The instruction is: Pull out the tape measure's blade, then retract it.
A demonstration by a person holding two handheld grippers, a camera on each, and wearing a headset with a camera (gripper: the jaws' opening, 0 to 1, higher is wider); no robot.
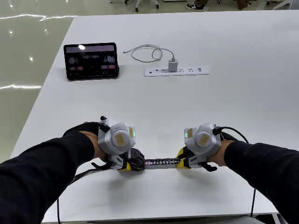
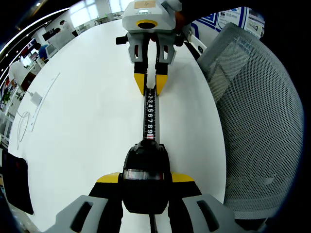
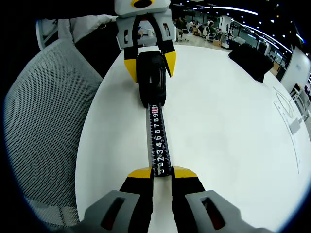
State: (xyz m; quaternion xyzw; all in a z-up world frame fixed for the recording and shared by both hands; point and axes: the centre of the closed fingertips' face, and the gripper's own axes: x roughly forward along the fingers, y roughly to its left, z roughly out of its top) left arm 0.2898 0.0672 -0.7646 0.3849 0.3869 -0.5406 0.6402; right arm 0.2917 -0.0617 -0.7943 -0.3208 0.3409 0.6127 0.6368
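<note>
A black tape measure case (image 2: 146, 174) (image 3: 151, 77) (image 1: 135, 160) sits between the yellow-tipped jaws of my left gripper (image 2: 146, 177) (image 1: 125, 164), which is shut on it. Its blade (image 2: 149, 114) (image 3: 158, 143) (image 1: 161, 162) reaches out about ten centimetres over the white table (image 1: 187, 107). My right gripper (image 3: 160, 172) (image 1: 183, 163) is shut on the blade's end. The two grippers face each other near the table's front edge, with the blade stretched level between them.
A black tablet (image 1: 90, 60) stands at the back left. A white power strip (image 1: 176, 71) with a charger and coiled cable (image 1: 147, 52) lies behind the work. A grey mesh chair (image 2: 262, 121) (image 3: 43, 121) is beside the front edge.
</note>
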